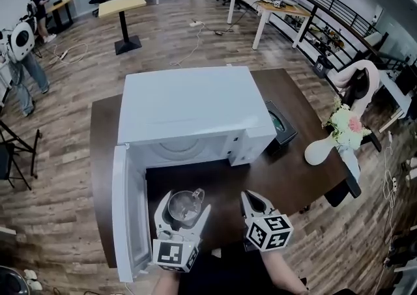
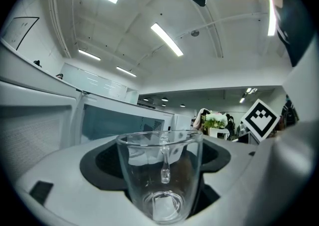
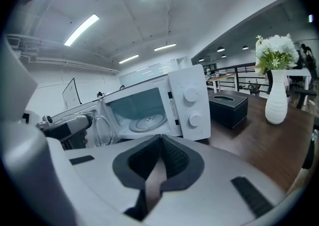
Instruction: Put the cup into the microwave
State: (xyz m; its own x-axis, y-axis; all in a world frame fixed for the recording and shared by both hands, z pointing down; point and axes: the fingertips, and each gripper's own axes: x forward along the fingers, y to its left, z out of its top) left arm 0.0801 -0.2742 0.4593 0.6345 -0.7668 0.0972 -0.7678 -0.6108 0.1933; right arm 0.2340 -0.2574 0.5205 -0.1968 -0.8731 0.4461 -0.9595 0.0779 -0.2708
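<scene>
A clear glass cup (image 1: pixel 185 205) with a handle is held upright between the jaws of my left gripper (image 1: pixel 182 213), in front of the open white microwave (image 1: pixel 189 114). In the left gripper view the cup (image 2: pixel 160 174) fills the gap between the jaws, handle facing the camera. The microwave door (image 1: pixel 124 215) swings out to the left. Its cavity with a glass turntable (image 3: pixel 144 120) shows in the right gripper view. My right gripper (image 1: pixel 256 204) hovers beside the cup, jaws closed together with nothing between them (image 3: pixel 160 146).
A black tissue box (image 1: pixel 281 127) sits right of the microwave on the dark wooden table (image 1: pixel 306 180). A white vase with flowers (image 1: pixel 339 136) stands at the table's right edge. People stand far left across the room.
</scene>
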